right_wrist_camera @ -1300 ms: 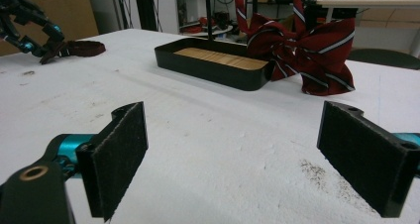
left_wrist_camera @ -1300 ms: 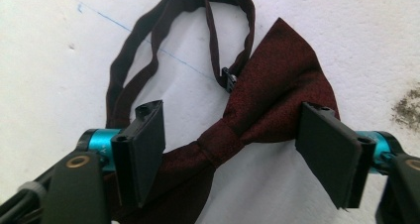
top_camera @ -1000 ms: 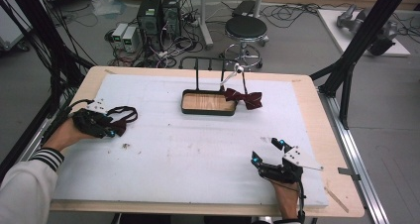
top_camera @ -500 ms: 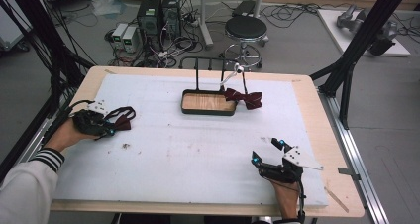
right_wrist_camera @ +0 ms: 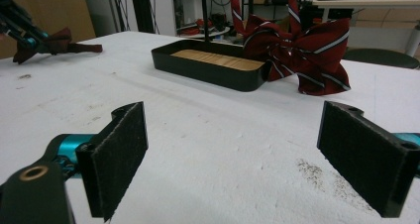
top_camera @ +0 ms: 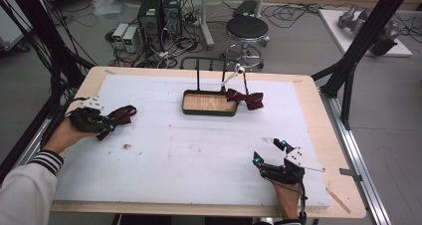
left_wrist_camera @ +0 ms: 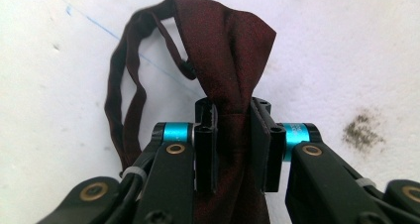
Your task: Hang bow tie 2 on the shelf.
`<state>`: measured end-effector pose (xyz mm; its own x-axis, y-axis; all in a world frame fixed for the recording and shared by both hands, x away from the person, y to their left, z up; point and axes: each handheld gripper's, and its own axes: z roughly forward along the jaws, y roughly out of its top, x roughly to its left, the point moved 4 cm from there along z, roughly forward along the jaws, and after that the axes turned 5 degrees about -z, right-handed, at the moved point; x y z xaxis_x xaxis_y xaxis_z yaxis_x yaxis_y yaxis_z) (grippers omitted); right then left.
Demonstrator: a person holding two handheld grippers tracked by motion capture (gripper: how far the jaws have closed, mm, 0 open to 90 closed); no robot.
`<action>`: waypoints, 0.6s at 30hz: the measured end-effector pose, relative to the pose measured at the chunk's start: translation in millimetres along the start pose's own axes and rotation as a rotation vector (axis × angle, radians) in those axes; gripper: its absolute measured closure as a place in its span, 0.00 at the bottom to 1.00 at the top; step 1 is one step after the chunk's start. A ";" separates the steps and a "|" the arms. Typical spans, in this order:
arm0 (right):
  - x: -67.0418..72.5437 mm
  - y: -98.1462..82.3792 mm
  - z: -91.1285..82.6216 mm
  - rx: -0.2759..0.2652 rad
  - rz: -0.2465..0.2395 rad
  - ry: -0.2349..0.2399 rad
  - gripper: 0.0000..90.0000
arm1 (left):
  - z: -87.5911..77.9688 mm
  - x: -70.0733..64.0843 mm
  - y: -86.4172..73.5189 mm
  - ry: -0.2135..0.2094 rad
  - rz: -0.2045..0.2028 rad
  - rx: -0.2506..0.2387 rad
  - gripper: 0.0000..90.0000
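Observation:
At the table's left my left gripper [top_camera: 107, 127] is shut on a dark red bow tie [top_camera: 122, 114] that lies on the white mat. In the left gripper view the pads [left_wrist_camera: 205, 149] pinch the tie's [left_wrist_camera: 228, 45] bunched middle, and its strap loops off to the left. My right gripper [top_camera: 267, 151] rests near the front right edge with its jaws wide open and nothing between them; the right gripper view [right_wrist_camera: 235, 130] shows bare mat between the pads.
A black tray [top_camera: 209, 113] with a wooden bottom sits at mid-table under a thin black rack [top_camera: 199, 75]. A striped red bow tie [top_camera: 246, 99] hangs from the rack beside the tray's right end. Dirt specks [top_camera: 126, 146] mark the mat.
The left gripper's jaws have drawn together on the dark red tie, with the hand barely shifting. The right gripper has stayed where it was, open.

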<state>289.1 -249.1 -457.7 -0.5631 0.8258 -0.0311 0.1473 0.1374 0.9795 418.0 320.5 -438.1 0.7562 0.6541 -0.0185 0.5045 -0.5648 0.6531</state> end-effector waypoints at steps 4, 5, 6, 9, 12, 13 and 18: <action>0.5 0.0 0.1 -0.001 -0.007 0.001 0.13 | -3.5 -2.0 4.2 0.012 -0.005 -0.043 0.83; 0.5 0.0 0.1 0.000 -0.006 0.001 0.13 | -4.3 -2.6 5.4 0.012 -0.008 -0.055 0.83; 0.2 -0.1 -0.1 0.001 -0.004 -0.002 0.13 | -5.1 -3.3 6.8 0.014 -0.009 -0.071 0.83; 0.0 0.1 0.0 -0.003 -0.009 -0.005 0.13 | -8.7 -5.4 12.1 0.029 -0.024 -0.123 0.83; 0.5 0.0 0.0 -0.001 -0.008 -0.004 0.13 | -12.3 -7.9 17.5 0.032 -0.033 -0.171 0.83; 0.6 0.0 0.0 -0.002 -0.007 -0.003 0.13 | -13.3 -9.6 19.8 0.025 -0.043 -0.190 0.83; 0.5 0.0 0.0 -0.002 -0.008 -0.004 0.13 | -15.5 -18.4 31.3 -0.009 -0.050 -0.241 0.83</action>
<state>288.8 -248.6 -457.8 -0.5608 0.8270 -0.0395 0.1411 0.1425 0.9797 413.4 298.6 -405.5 0.7366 0.6736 -0.0614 0.4284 -0.3944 0.8129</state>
